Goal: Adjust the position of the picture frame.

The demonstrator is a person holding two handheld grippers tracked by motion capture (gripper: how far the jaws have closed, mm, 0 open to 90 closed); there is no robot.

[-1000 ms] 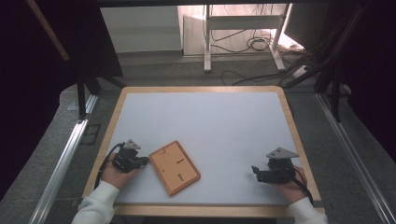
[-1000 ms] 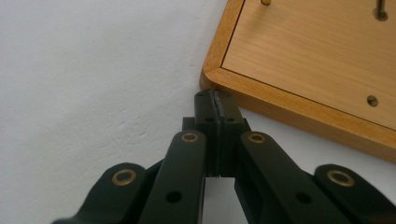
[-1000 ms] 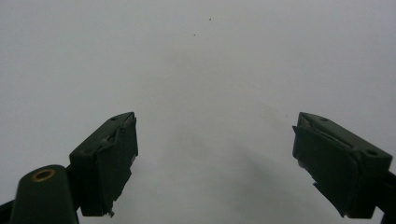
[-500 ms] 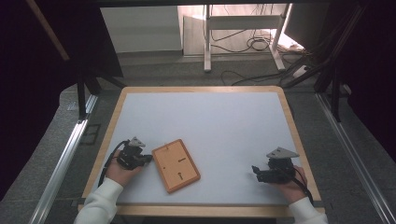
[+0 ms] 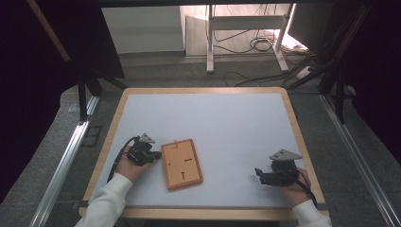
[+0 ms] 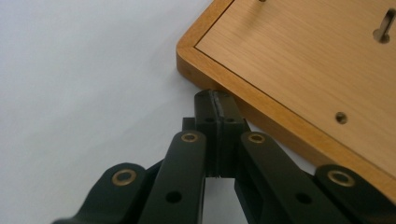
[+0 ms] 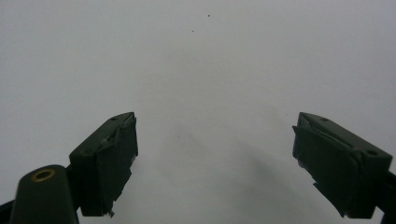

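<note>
A flat wooden frame [image 5: 182,163] lies back side up on the white table top [image 5: 222,123], near the front left; small metal clips show on its panel [image 6: 299,60]. My left gripper [image 5: 154,156] lies low at the frame's left edge. Its jaws are shut with nothing between them, and the tips [image 6: 215,100] touch or nearly touch the frame's rim close to a corner. My right gripper [image 5: 259,175] rests near the front right, well apart from the frame. It stands open over bare white surface [image 7: 215,163], pointing left.
A wooden border [image 5: 116,123] rims the table. Metal rails [image 5: 66,156] run along both sides at floor level. Behind the table stand a white leg frame [image 5: 210,42] and loose cables [image 5: 257,45]. Dark curtains hang at left and right.
My left gripper has slid right and a little away from me, up to the frame's edge. The frame now lies less tilted than before. The right gripper has kept still.
</note>
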